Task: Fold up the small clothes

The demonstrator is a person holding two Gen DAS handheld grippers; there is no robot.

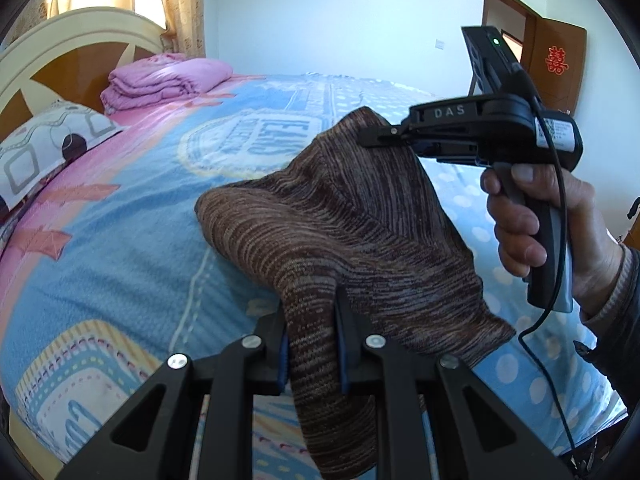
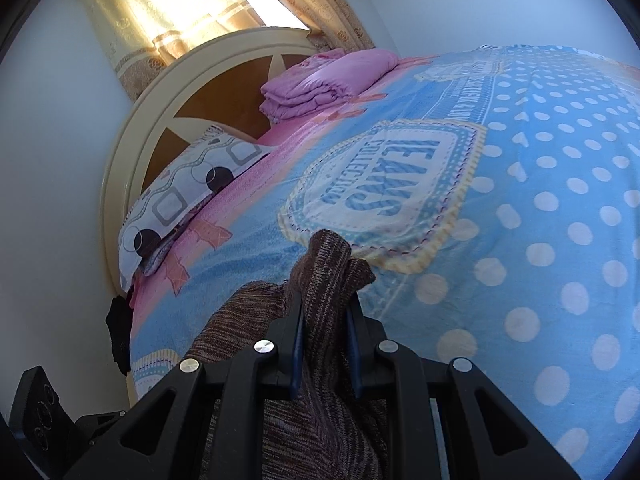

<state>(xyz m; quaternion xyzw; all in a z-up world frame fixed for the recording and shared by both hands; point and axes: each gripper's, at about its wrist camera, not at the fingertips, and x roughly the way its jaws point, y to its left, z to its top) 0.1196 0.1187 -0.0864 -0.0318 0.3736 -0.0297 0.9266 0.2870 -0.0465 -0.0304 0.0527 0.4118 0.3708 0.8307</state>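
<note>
Both grippers, left & right, w/ jaws clamped on the brown knit garment (prob. a small sweater), lifted over the bed; fold barely begun, laying down left.

Brown knit garment — right gripper

Ahead of my left claw I see a bed under a blue polka-dot blanket, a cream headboard, a patterned pillow, folded pink bedding, sunlit curtains, pale walls and a brown door.
</note>
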